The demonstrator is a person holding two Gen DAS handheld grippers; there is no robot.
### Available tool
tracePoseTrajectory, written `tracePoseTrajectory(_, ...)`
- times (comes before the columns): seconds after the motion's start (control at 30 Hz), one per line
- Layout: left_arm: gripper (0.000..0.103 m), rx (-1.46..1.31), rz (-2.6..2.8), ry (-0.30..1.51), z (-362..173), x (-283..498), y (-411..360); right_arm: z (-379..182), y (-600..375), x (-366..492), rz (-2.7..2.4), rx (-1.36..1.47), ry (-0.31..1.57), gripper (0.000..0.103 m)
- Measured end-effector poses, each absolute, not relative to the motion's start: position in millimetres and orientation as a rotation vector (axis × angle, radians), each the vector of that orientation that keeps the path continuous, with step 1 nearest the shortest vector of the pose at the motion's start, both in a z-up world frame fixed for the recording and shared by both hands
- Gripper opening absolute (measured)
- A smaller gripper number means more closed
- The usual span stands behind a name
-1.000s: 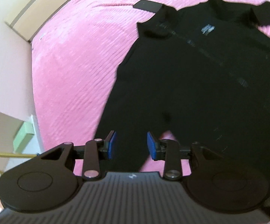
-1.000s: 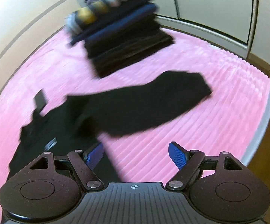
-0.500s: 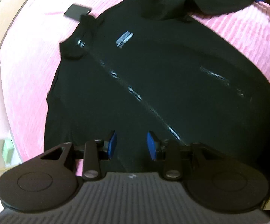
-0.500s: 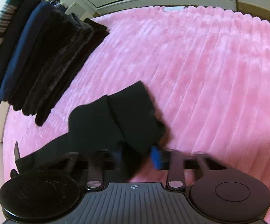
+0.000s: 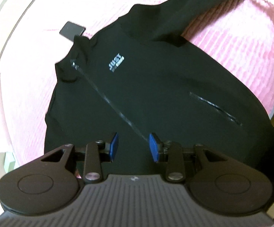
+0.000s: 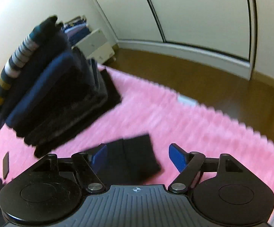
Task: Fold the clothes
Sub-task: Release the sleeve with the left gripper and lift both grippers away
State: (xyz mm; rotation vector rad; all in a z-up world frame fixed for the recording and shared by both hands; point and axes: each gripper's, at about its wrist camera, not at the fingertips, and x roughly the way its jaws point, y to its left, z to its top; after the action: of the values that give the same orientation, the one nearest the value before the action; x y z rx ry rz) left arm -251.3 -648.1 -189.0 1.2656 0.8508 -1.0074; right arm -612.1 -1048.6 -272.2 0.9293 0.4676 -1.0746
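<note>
One black jacket lies flat on the pink blanket, collar toward the far left and sleeve stretched far right, bare blanket around it. Left gripper and right gripper hover with jaws apart, empty.

Cream walls; pale sliding doors with dark frames; brown wooden floor; a small white drawer unit in the corner; even indoor light.

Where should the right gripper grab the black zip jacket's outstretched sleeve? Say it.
Take the black zip jacket's sleeve at its cuff end, coming down from above with the right gripper. The cuff lies flat on the pink ribbed blanket, directly between the open jaws.
</note>
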Motion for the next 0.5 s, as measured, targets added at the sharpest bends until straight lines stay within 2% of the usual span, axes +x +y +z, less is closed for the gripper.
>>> tracePoseTrajectory(0.23,0.031,1.192,-0.973,0.842,-179,-244,-606,-263,-962,-582,-0.972,1.031,0.567,0.075)
tracePoseTrajectory(0.37,0.039,1.096,-0.959,0.821,-162,-232,-567,-234,-892,-561,-0.908,1.035,0.594,0.075)
tracePoseTrajectory(0.43,0.040,1.043,-0.956,0.811,-154,-224,-538,-216,-856,-550,-0.883,1.020,0.595,0.086)
tracePoseTrajectory(0.47,0.041,1.016,-0.955,0.808,-151,-218,-522,-206,-837,-544,-0.876,1.007,0.590,0.098)
tracePoseTrajectory(0.5,0.044,0.989,-0.954,0.804,-148,-213,-506,-195,-817,-539,-0.870,0.985,0.584,0.100)
